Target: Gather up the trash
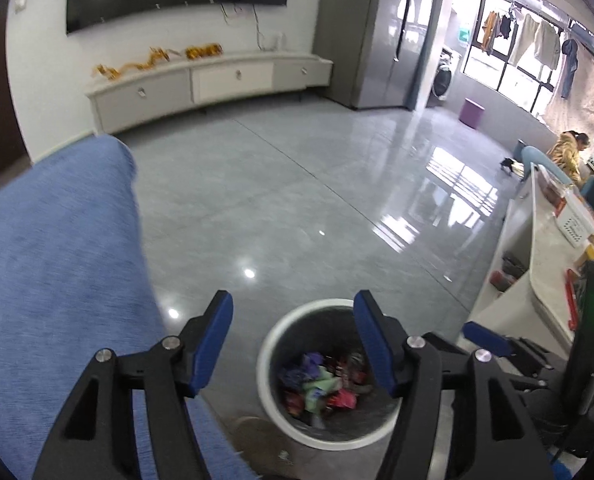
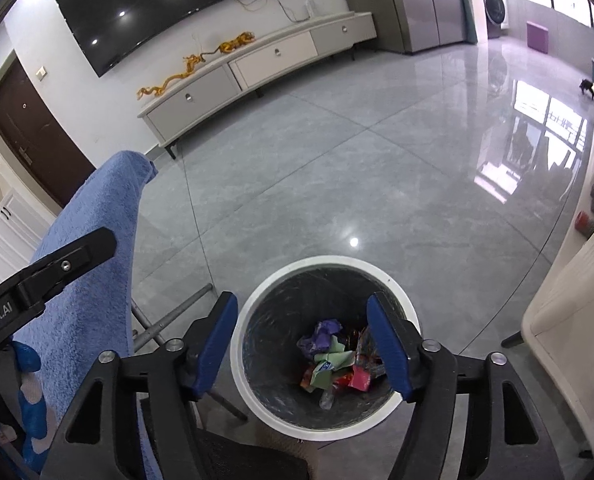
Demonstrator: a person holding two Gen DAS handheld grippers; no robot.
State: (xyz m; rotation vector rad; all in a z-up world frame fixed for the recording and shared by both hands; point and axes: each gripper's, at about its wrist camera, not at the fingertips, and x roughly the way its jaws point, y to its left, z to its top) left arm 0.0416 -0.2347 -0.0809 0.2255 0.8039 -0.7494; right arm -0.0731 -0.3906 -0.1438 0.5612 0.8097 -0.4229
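A round trash bin with a white rim [image 1: 275, 340] [image 2: 257, 292] and dark liner stands on the grey tiled floor. Crumpled colourful wrappers [image 1: 321, 384] [image 2: 337, 364] lie at its bottom. My left gripper [image 1: 293, 340] is open and empty, above the bin's left part. My right gripper [image 2: 303, 340] is open and empty, directly above the bin. The right gripper's blue finger [image 1: 485, 338] shows at the right in the left wrist view; the left gripper's black body [image 2: 45, 276] shows at the left in the right wrist view.
A chair draped in blue cloth [image 1: 49, 260] [image 2: 93, 248] stands left of the bin, its metal legs [image 2: 169, 320] close by. A white table [image 1: 545, 264] [image 2: 569, 304] with clutter stands to the right. A TV cabinet [image 2: 257, 64] lines the far wall.
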